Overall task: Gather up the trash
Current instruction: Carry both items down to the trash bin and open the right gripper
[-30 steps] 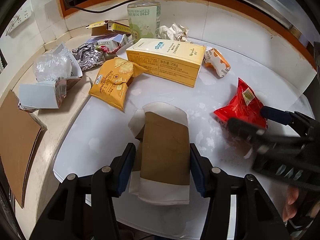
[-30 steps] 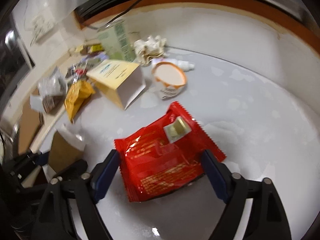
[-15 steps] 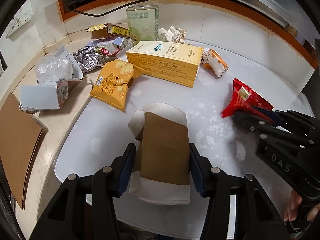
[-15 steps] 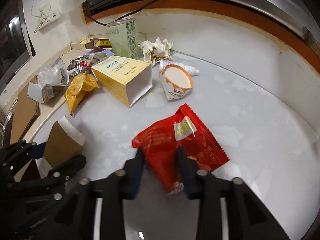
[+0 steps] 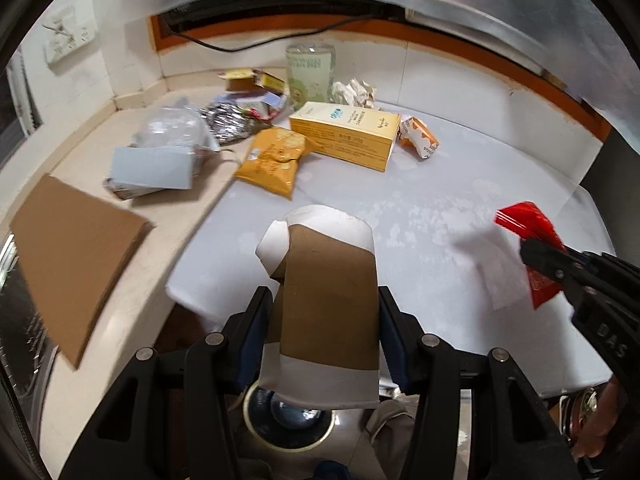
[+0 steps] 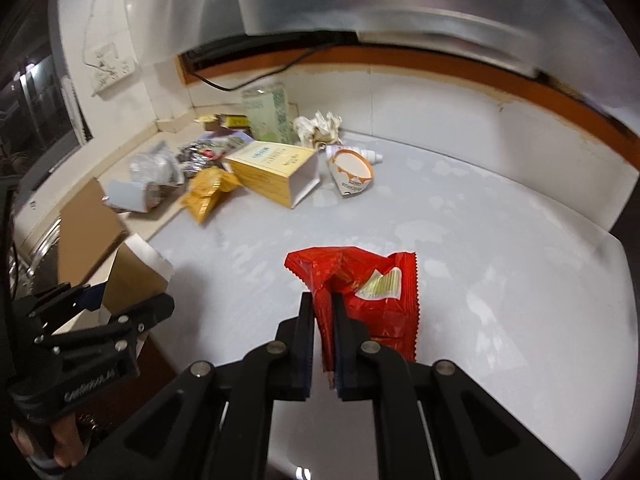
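Observation:
A flattened paper cup, brown with white ends, sits between the pads of my left gripper, which is shut on it and holds it above the near edge of the white table. My right gripper is closing, its pads pinching a crumpled red snack wrapper lifted off the table. From the left wrist view the red wrapper and right gripper hang at the right. The left gripper with the cup shows low left in the right wrist view.
At the back lie a yellow carton, a yellow snack bag, an orange-white pouch, crumpled paper, a green-labelled jar and foil wrappers. Brown cardboard rests on the left ledge. A round metal object sits below the table edge.
The right gripper went from wide open around the red wrapper to pinching it, then lifted it. Both grippers rose and pulled back toward the table's near edge, the left carrying the cup.

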`<state>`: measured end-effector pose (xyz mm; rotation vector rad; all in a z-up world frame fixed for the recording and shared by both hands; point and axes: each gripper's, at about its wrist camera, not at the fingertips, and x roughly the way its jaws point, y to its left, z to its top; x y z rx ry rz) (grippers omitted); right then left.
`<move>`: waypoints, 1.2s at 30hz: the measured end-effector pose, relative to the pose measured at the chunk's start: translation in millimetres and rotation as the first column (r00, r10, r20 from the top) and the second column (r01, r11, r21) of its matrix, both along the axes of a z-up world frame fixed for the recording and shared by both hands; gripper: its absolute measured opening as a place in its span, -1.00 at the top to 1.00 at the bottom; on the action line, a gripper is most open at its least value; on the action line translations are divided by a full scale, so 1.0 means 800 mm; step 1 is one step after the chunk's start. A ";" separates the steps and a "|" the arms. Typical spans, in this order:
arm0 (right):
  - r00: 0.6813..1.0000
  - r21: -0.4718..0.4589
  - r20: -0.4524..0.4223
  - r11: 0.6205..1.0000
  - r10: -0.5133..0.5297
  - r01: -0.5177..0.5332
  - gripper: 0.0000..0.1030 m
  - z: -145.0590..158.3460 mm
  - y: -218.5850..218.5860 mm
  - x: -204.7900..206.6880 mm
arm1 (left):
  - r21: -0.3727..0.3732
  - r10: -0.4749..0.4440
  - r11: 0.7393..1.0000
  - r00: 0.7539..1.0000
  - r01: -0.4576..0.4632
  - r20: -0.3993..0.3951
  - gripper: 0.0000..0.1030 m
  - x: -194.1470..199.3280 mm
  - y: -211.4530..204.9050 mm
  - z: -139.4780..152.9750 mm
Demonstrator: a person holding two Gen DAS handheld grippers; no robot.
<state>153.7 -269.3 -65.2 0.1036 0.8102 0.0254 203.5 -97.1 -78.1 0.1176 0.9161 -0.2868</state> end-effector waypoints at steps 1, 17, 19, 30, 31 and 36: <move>1.000 0.000 0.008 1.000 0.008 -0.008 0.86 0.004 0.006 -0.012 | 0.001 0.002 1.000 1.000 -0.002 0.008 0.03 -0.012 0.008 0.004; 0.951 -0.101 0.089 0.952 0.297 -0.288 0.86 0.014 0.119 -0.161 | 0.015 0.084 0.996 0.995 -0.085 0.056 0.03 -0.166 0.125 0.007; 0.939 -0.113 0.087 0.939 0.334 -0.324 0.86 0.006 0.132 -0.168 | 0.023 0.094 0.995 0.995 -0.095 0.046 0.03 -0.181 0.137 -0.005; 0.890 -0.136 -0.031 0.880 0.456 -0.455 0.85 -0.056 0.174 -0.168 | 0.042 0.128 0.991 0.989 -0.125 -0.068 0.03 -0.205 0.163 -0.083; 0.887 -0.134 -0.045 0.877 0.459 -0.461 0.85 -0.064 0.176 -0.165 | 0.040 0.125 0.992 0.989 -0.123 -0.075 0.03 -0.204 0.163 -0.090; 0.872 -0.091 -0.142 0.871 0.469 -0.483 0.85 -0.112 0.180 -0.144 | 0.046 0.138 0.990 0.984 -0.133 -0.115 0.02 -0.194 0.166 -0.124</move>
